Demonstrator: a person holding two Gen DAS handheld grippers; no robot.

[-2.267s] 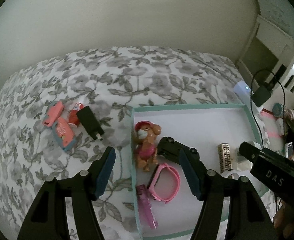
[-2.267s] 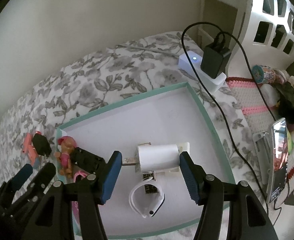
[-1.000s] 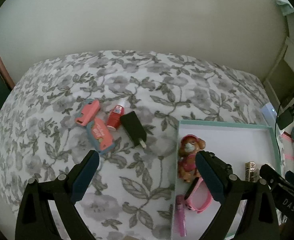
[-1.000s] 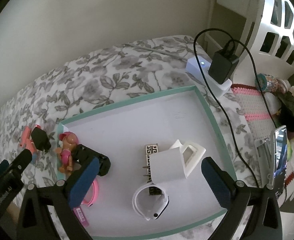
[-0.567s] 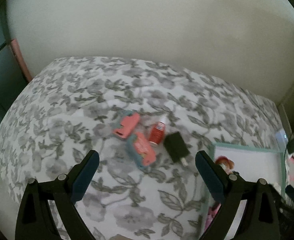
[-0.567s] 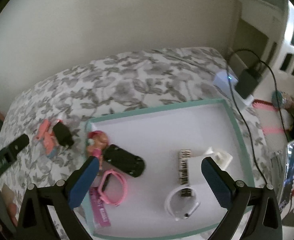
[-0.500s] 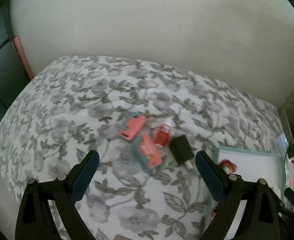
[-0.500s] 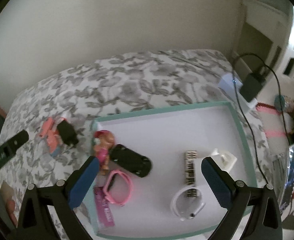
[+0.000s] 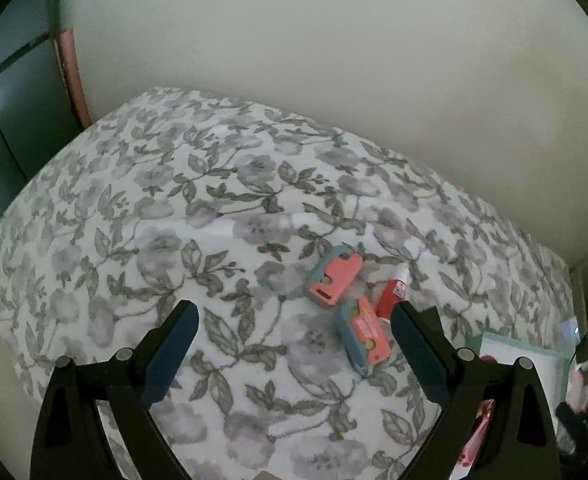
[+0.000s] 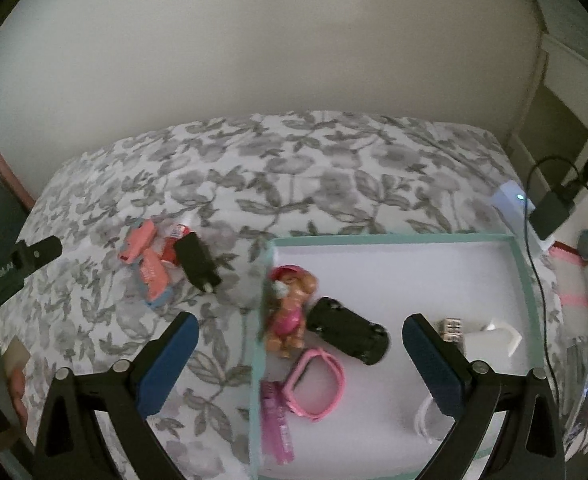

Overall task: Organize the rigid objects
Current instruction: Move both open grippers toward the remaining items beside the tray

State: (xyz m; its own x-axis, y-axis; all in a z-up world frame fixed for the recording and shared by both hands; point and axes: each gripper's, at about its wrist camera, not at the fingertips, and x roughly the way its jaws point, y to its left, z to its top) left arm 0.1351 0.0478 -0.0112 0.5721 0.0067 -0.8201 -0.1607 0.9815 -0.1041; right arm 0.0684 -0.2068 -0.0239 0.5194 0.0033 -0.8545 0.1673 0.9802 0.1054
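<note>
step: reaching for loose items | left gripper [image 9: 294,354] hanging spread wide, empty | right gripper [image 10: 300,360] likewise splayed above teal tray [image 10: 524,280] rim | pink clips [image 9: 334,280], red bottle [image 9: 390,294], black charger [image 10: 196,260] lying just left of tray | advice: centre on one item, straddling its narrow sides

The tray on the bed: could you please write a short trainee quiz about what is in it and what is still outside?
1. True or false: the black charger already lies inside the teal-rimmed tray.
2. Which item lies right beside the dog figure in the tray? A) black toy car B) red bottle C) coral cases
3. Fill in: both the left claw and the right claw are ____.

Key: 1 false; 2 A; 3 open, holding nothing.
</note>
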